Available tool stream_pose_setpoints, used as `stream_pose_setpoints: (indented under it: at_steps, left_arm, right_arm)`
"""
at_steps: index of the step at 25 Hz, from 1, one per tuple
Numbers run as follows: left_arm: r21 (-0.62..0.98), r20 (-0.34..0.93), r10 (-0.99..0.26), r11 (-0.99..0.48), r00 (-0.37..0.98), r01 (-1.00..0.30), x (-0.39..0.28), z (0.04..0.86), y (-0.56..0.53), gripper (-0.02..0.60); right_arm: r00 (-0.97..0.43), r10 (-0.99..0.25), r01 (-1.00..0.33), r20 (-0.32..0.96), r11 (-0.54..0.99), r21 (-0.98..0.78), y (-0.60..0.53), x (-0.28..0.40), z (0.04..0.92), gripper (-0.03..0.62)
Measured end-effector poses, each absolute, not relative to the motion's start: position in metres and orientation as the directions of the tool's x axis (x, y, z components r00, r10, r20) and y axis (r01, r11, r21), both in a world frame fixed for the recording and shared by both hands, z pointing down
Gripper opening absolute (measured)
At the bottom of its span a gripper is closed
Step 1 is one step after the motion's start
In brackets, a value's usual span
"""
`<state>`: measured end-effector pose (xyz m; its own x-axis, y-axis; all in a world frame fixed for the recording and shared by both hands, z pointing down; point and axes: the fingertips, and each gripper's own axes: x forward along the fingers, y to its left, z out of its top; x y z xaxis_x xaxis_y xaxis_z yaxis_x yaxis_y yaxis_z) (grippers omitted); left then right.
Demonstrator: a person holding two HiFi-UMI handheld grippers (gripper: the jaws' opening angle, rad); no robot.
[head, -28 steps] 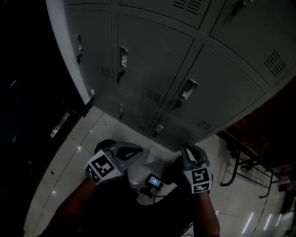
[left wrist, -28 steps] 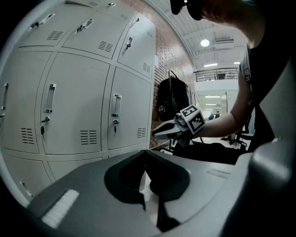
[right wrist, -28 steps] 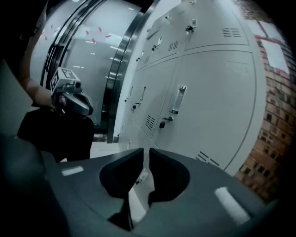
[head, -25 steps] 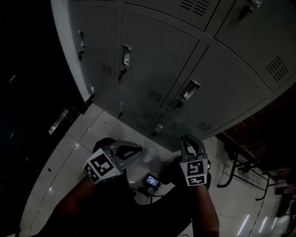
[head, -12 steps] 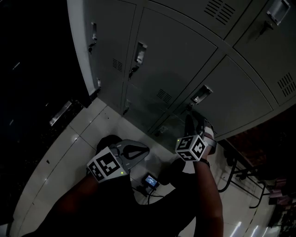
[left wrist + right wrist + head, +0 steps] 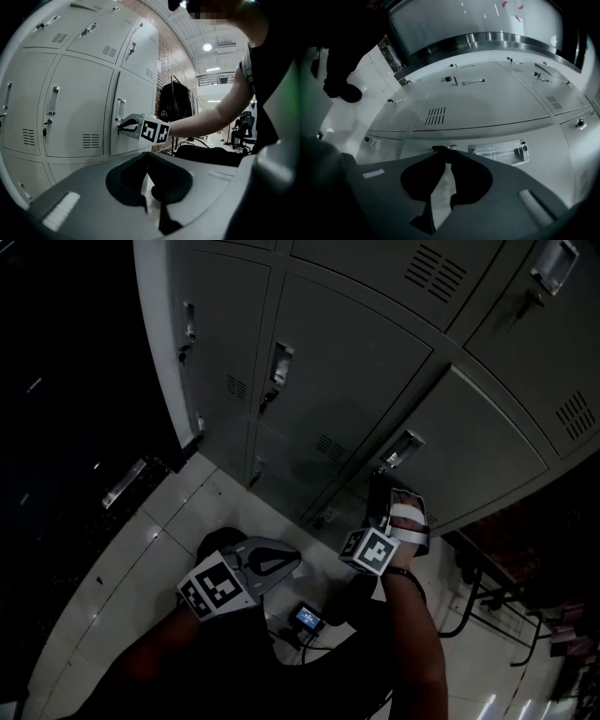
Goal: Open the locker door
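Reach-to-latch step judged in hand.
- Right gripper (image 6: pixel 381 486): jaws closed, tips laid against key (image 6: pixel 450 147) beside handle (image 6: pixel 401 448) of locker door (image 6: pixel 487 442), centre right. A grip on the key could not be confirmed.
- Left gripper (image 6: pixel 289 559): closed, empty, lower centre.
- Next move judged: handle to be caught, door pulled outward.

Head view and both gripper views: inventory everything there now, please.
Lockers: one bank, grey, many doors, ahead.
Handles: one per door, silver.
Floor: pale tiles, under the lockers.
Screen device: one, small, lit, low between the arms.
Bag: one, black, past the lockers' end.
Left gripper: grey, jaws together, held low, off the lockers.
Right gripper: grey, jaws together, tip at a door beside its handle.
Arms: two, behind the grippers.
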<state>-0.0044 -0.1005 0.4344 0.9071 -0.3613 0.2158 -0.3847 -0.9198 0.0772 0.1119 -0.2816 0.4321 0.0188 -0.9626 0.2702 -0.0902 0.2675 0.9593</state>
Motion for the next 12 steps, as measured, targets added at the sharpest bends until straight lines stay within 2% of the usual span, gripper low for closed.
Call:
stream_pose_setpoints:
  at_steps: [7,12]
  left_arm:
    - [0.071,0.231,-0.363,-0.919,0.903,-0.387,-0.005,0.437,-0.101,0.011]
    - [0.064,0.247,-0.360,-0.920,0.900,-0.386,-0.003,0.439,-0.100,0.011]
  right_arm:
    - [-0.092,-0.963,-0.151,0.252,0.263,0.953,-0.209,0.100,0.431,0.041]
    - [-0.134,-0.952,-0.145,0.277,0.295,0.945,-0.146,0.111,0.433,0.041]
